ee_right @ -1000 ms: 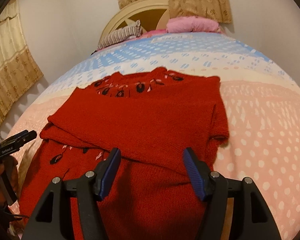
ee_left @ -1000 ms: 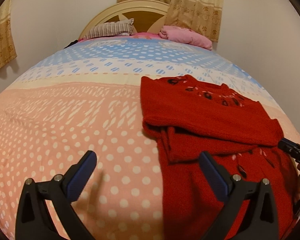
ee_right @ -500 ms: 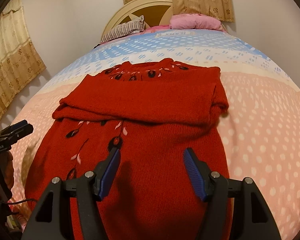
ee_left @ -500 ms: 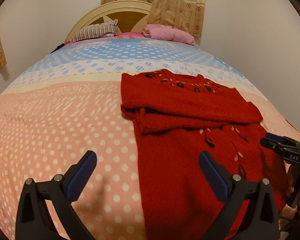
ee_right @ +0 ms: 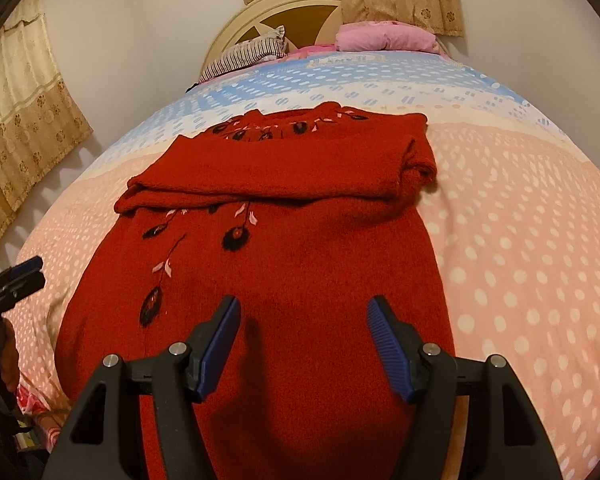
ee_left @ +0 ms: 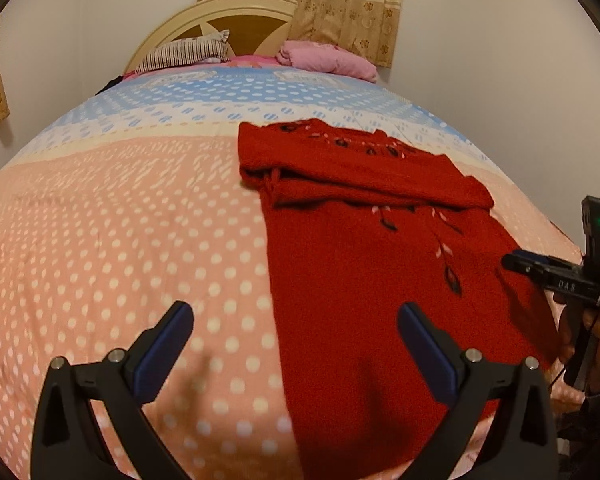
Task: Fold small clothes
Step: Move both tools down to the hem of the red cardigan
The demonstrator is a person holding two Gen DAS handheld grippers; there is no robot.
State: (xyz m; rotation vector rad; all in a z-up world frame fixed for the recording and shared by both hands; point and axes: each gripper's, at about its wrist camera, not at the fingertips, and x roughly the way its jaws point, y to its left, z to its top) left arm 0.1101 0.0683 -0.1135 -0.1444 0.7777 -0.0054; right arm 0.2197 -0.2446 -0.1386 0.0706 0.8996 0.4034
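The red sweater (ee_right: 284,272) lies flat on the dotted bedspread (ee_left: 120,220), sleeves folded across its chest, and now shows much more of its lower body than a second ago. Both the left gripper (ee_left: 296,340) and right gripper (ee_right: 302,340) have drawn back toward the hem, jaws wide apart and empty, so the bottom-up fold likely comes next.

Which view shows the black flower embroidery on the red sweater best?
The right wrist view: the red sweater lies centred, its black flower embroidery large and facing the camera. In the left wrist view the sweater sits off to the right, the flowers smaller and seen obliquely.
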